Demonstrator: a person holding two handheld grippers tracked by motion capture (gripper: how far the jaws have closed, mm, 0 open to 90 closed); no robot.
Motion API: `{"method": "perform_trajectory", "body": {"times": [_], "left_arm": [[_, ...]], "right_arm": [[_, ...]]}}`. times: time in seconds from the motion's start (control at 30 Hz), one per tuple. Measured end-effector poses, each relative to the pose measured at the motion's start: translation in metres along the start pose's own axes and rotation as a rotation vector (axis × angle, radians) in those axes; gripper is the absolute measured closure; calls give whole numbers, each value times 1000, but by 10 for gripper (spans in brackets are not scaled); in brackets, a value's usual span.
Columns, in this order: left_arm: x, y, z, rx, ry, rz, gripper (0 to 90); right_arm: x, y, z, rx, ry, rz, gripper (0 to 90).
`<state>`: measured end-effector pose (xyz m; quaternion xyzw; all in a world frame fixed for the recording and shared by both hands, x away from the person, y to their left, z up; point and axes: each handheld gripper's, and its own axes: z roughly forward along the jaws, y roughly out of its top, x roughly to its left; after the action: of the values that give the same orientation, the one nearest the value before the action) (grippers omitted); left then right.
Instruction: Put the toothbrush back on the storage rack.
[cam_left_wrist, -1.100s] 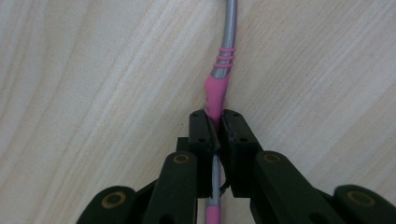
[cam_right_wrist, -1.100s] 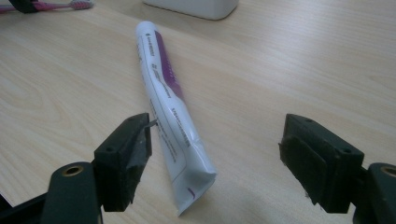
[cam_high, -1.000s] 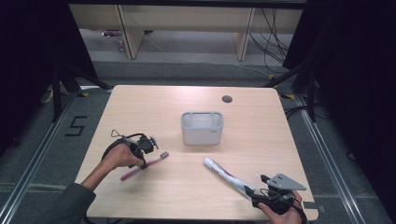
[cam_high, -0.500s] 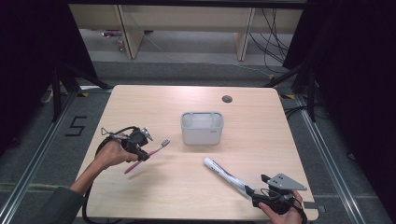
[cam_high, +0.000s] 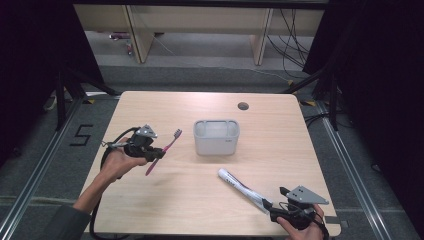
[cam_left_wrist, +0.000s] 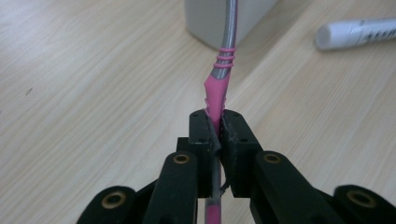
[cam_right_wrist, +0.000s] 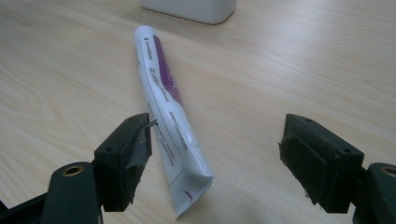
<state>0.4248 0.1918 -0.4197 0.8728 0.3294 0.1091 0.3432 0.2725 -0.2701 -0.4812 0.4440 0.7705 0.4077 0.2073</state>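
High view: the left hand-held gripper (cam_high: 156, 153) is closed tightly on the pink toothbrush (cam_high: 165, 151), held above the left part of the tabletop (cam_high: 150, 110), bristles toward the grey holder (cam_high: 216, 136) near the middle. The toothbrush should be turned upright over the holder before it is lowered, so the rim is not struck. The right hand-held gripper (cam_right_wrist: 215, 158) is wide open around the toothpaste tube (cam_right_wrist: 166, 116), which lies flat near the front right corner, not squeezed
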Motion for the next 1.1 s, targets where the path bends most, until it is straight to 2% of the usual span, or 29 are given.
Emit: {"method": "perform_trajectory", "body": {"times": [0.03, 0.07, 0.1, 0.33, 0.37, 0.4, 0.43, 0.47, 0.5, 0.57, 0.6, 0.73, 0.8, 0.83, 0.87, 0.9, 0.93, 0.97, 1.0, 1.07, 1.1], "left_arm": [[0, -1, 0, -21, 1, -5, 828], [-1, -2, -1, -48, 3, -22, 828], [-2, -2, -1, -72, 8, -41, 828], [-11, -3, -8, -203, 20, -82, 829], [-12, -2, -8, -229, 15, -102, 828], [-11, -1, -9, -256, 20, -91, 828], [-12, -1, -10, -242, 18, -97, 828], [-13, 0, -9, -264, -6, -114, 828], [-14, 0, -9, -268, -3, -134, 828], [-14, 1, -9, -276, -3, -130, 828], [-15, 2, -9, -285, 10, -139, 828], [-15, 5, -9, -301, -7, -161, 828], [-16, 7, -9, -314, 11, -164, 829], [-16, 9, -9, -317, 1, -169, 829], [-15, 10, -10, -332, 20, -151, 828], [-15, 12, -9, -348, 15, -155, 829], [-14, 13, -9, -360, 8, -149, 829], [-14, 14, -10, -365, 17, -158, 829], [-14, 16, -10, -378, 12, -162, 829], [-15, 19, -10, -405, 15, -161, 829], [-14, 21, -11, -401, 9, -157, 829]], "right_arm": [[2, 0, 0, 10, 6, 25, 253], [-1, 0, 0, -1, 0, -5, 253], [-1, 0, 1, -3, -2, -9, 253], [-1, 0, 0, -4, -2, -2, 253], [-1, 0, 0, -6, -3, -6, 253], [-1, 0, 0, -6, -3, -6, 253], [-1, 0, 0, -5, -2, -6, 253], [-1, 0, 0, -6, -2, -6, 253], [-1, 0, 0, -5, -2, -7, 253], [-1, 0, 0, -3, -4, -9, 253], [-1, 0, 0, -2, -2, -6, 253], [-1, 0, 0, 2, 2, -2, 253], [-1, -1, 1, -2, 0, -1, 253], [1, -1, 0, 10, 9, 40, 253], [1, 0, -1, 14, 8, 32, 253], [-1, 0, -1, 2, 2, 3, 253], [-1, 0, 0, 0, 1, -1, 253], [-2, 0, 0, -2, 2, -5, 253], [1, -1, -1, 11, 9, 29, 253], [-3, 0, 0, -5, -4, -10, 253], [-3, 0, 0, -6, -5, -9, 253]]}}
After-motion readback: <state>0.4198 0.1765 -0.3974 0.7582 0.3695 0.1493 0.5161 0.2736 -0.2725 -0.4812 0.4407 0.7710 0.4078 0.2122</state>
